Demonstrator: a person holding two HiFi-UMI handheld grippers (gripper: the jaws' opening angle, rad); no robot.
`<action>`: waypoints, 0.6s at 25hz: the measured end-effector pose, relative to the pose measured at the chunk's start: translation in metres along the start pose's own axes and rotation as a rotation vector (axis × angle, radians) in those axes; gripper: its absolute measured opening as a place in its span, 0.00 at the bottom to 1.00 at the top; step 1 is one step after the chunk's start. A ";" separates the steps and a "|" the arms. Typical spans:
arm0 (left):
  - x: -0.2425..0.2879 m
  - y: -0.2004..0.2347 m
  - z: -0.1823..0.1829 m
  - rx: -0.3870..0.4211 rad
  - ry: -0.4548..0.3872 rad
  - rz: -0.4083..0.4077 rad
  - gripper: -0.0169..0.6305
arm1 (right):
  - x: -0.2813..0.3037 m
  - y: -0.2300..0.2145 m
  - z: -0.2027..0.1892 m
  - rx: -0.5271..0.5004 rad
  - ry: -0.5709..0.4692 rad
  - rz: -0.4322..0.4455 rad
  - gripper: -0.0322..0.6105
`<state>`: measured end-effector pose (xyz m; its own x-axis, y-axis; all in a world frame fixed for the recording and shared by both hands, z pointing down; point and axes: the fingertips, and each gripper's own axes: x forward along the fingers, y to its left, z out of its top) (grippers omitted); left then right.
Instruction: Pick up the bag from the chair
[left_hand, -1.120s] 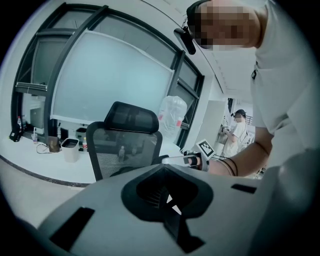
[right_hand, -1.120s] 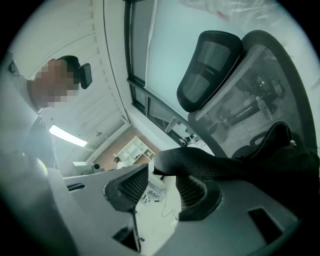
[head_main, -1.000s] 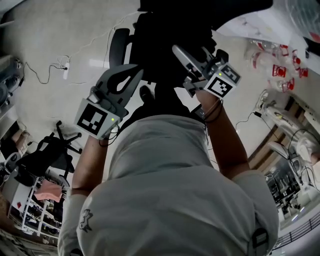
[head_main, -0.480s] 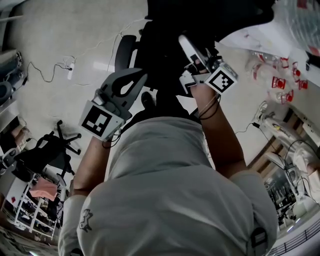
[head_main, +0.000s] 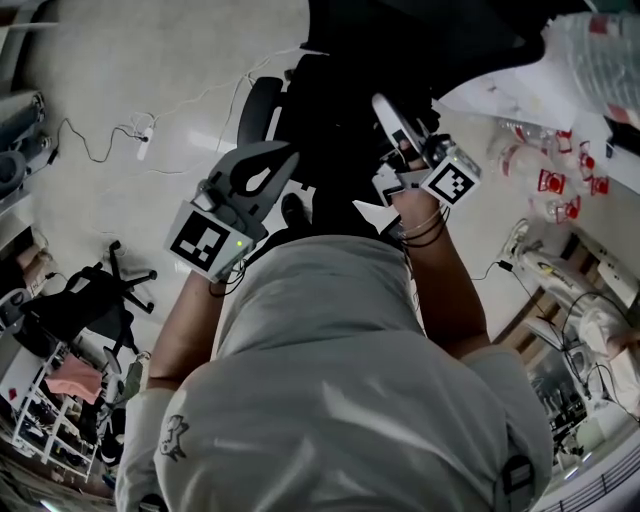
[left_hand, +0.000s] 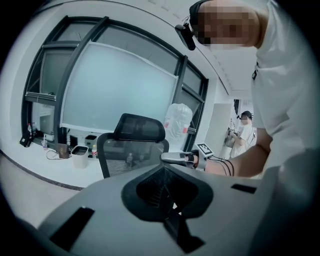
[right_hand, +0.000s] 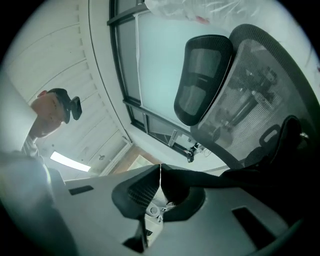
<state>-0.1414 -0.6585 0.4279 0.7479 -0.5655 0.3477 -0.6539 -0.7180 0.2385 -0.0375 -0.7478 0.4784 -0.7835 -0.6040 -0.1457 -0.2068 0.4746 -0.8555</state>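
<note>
The black mesh office chair with its headrest fills the right gripper view, and it stands straight ahead in the left gripper view. A black bag strap runs from my right gripper out to the right, where a looped dark handle hangs against the chair back. My right gripper is shut on that strap, up against the dark mass of chair and bag. My left gripper hovers beside the chair, shut with nothing in it.
Cables and a power strip lie on the floor at left. Another office chair stands lower left. Clear plastic bags with red-labelled items sit at right. A second person stands far off, beyond a white bin.
Both grippers have shifted a little to the right and down in the head view. The right one turned and stayed against the dark chair and bag. Both stay shut.
</note>
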 end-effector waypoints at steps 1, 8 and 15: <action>-0.003 -0.001 0.000 0.000 -0.006 0.000 0.05 | -0.004 0.006 0.003 -0.001 -0.009 0.001 0.11; -0.036 -0.012 0.004 0.023 -0.055 0.010 0.05 | -0.026 0.045 0.012 -0.052 -0.029 0.020 0.10; -0.084 -0.038 0.010 0.085 -0.109 0.002 0.05 | -0.043 0.115 -0.013 -0.099 -0.002 0.069 0.10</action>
<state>-0.1778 -0.5877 0.3803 0.7577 -0.6042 0.2467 -0.6466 -0.7462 0.1583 -0.0357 -0.6587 0.3928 -0.7967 -0.5689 -0.2041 -0.2093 0.5765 -0.7898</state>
